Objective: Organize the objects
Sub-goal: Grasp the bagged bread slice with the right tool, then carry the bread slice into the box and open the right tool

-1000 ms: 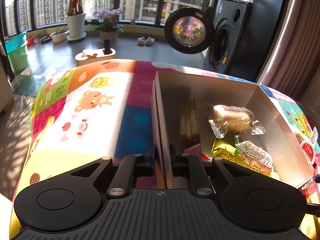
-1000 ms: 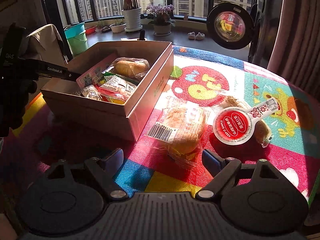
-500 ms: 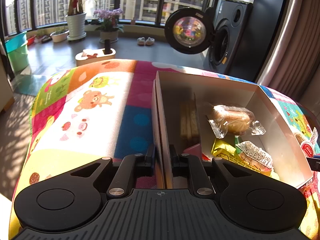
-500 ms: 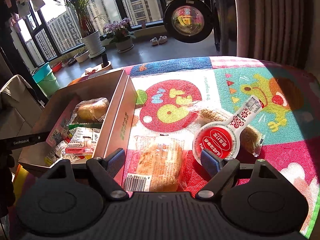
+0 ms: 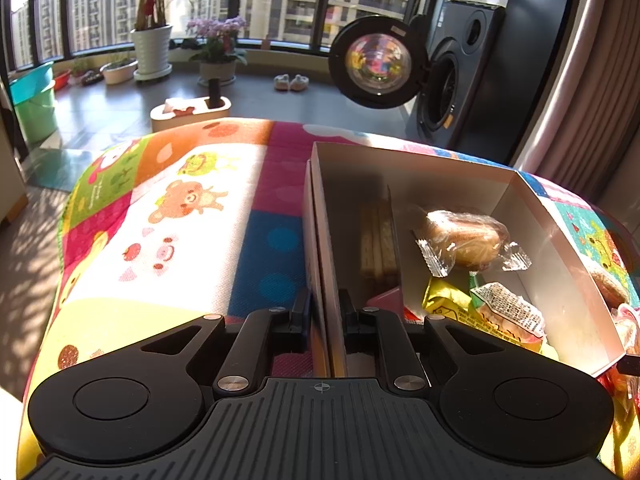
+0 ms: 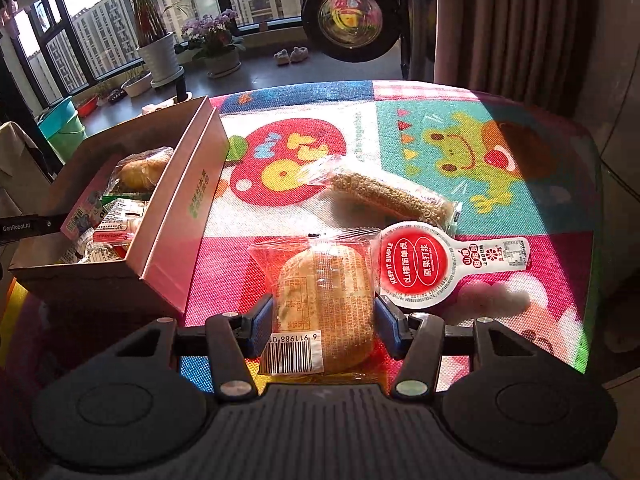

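Note:
An open cardboard box (image 5: 416, 162) stands on the colourful mat, holding a wrapped bun (image 5: 464, 240) and several snack packets (image 5: 500, 312). My left gripper (image 5: 324, 309) is shut on the box's left wall, one finger on each side. In the right wrist view the box (image 6: 172, 248) is at the left. A wrapped flat bread (image 6: 324, 304) lies on the mat between my right gripper's (image 6: 324, 322) blue pads (image 6: 262, 320), which press its sides. A red round-labelled packet (image 6: 416, 264) touches it on the right, and a grain bar (image 6: 388, 196) lies behind.
The mat-covered table (image 5: 180, 220) drops off at its left and far edges. A washing machine with its round door (image 5: 376, 62) open stands beyond the table, beside a curtain (image 6: 500, 20). Potted plants (image 5: 152, 48) line the window.
My right gripper has moved forward and down over the flat bread, and its fingers have narrowed onto the bread's sides. The left gripper and the box have stayed put.

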The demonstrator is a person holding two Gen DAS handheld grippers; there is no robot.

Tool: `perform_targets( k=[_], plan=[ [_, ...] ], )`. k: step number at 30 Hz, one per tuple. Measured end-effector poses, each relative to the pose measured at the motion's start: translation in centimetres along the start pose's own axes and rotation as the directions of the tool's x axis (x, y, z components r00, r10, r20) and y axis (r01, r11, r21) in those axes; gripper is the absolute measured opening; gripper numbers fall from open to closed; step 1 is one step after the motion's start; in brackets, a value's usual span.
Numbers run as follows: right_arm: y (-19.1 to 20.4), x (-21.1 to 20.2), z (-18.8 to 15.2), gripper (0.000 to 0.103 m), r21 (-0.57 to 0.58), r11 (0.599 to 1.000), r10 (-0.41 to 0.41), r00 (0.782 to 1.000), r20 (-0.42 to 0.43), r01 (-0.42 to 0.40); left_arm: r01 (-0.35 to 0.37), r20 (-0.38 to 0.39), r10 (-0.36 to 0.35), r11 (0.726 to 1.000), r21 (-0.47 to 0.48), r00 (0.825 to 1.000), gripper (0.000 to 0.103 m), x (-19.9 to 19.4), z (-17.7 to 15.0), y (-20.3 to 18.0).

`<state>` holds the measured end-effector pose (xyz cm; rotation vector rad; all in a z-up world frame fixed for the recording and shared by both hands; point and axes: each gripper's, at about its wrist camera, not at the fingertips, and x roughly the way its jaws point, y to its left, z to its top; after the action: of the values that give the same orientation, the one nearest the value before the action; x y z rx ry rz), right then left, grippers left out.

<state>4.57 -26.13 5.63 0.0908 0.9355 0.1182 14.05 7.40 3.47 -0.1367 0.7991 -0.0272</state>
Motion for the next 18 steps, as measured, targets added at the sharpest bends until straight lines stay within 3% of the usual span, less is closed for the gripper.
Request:
perform_targets(
  k=[6,10,16,18],
  plan=[
    [-0.4,-0.7,-0.6,0.055,0.015,1.0,-0.01,1.0,-0.003,0.01,0.0,0.0,0.0,1.0,-0.001,1.0,0.015,0.1,0.0,0.1],
    [-0.4,0.0,-0.1,0.071,0.056,0.998,0.006,1.0,-0.002,-0.006,0.0,0.0,0.0,1.0,-0.001,1.0,0.015,0.0,0.0,0.1],
    [1.4,0.9,-0.5,0.071,-0.071,0.994,-0.086,0.996,0.031,0.088,-0.001,0.0,0.001,1.0,-0.001,1.0,0.015,0.0,0.0,0.1],
    [2.1,0.9,-0.8,0.062,-0.126,0.987,-0.093,0.995,0.04,0.097,-0.001,0.0,0.001,1.0,-0.001,1.0,0.015,0.1,0.0,0.1]
  ],
)
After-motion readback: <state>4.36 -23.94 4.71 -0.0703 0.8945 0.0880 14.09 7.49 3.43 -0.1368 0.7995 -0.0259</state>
